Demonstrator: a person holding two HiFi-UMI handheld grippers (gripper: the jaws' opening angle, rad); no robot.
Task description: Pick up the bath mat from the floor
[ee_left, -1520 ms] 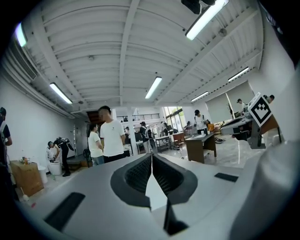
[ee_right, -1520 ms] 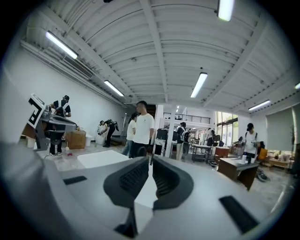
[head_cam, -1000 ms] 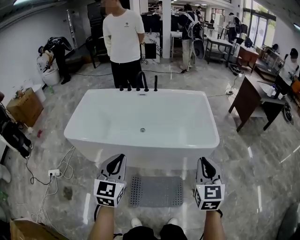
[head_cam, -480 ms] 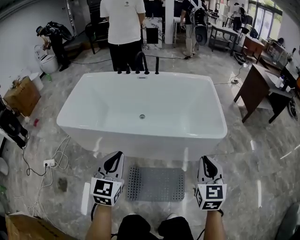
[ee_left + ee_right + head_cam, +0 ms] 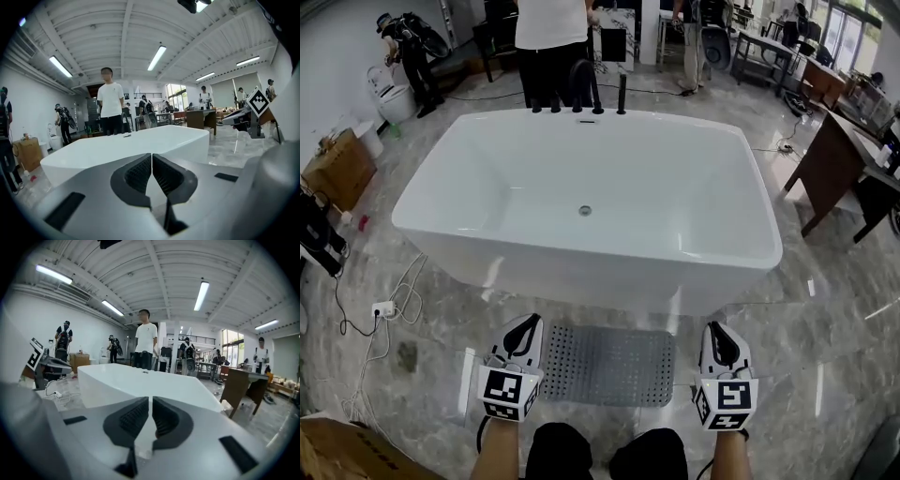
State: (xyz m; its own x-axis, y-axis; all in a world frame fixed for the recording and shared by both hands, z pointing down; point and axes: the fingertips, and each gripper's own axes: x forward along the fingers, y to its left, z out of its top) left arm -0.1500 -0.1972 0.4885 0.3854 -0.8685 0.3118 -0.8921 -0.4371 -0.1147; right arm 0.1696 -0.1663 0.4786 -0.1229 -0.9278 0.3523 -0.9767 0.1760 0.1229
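The grey, perforated rubber bath mat (image 5: 609,366) lies flat on the glossy grey marble floor (image 5: 830,366). It is straight ahead of my feet at 12 o'clock, just in front of the near wall of the white freestanding bathtub (image 5: 581,274). Its long axis runs from 9 to 3 o'clock, parallel to that wall. My left hand-held gripper (image 5: 526,328) sits off the mat's left short edge, so the mat is at about 3 o'clock from it. My right hand-held gripper (image 5: 718,337) sits off the right short edge, with the mat at about 9 o'clock. The left one looks nearer its edge, while the right shows a wider strip of floor between. Both point toward the tub, not at the mat, and neither gripper view shows the mat. Both pairs of jaws are pressed together with nothing between them. I judge they must open and tip down onto the short edges.
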